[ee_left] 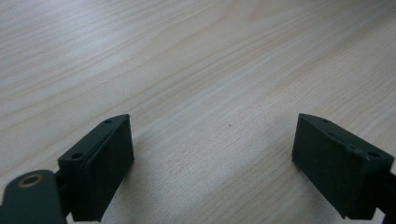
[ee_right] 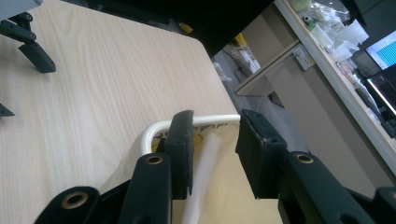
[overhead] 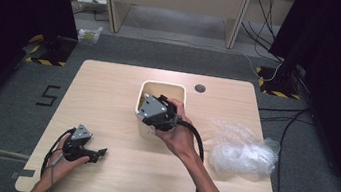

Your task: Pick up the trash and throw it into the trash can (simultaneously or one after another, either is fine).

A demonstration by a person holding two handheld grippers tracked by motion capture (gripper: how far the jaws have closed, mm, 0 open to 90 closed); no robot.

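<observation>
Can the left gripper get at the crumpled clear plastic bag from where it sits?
Probably not without a long move. The left gripper rests open at the near left of the pale wooden table; the crumpled clear plastic bag lies far right, with the right forearm and right gripper at the cream plastic bin in between.

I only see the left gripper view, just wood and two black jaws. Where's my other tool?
Observer: Your right tool is at the mouth of a cream square plastic bin in the middle of the light wooden table.
Operator: Is it holding something?
Observer: No, it's open. A white tube-like thing lies in the bin below it, unpinched.
Operator: What else is on the table?
Observer: A crumpled clear plastic bag, right of the bin.
</observation>
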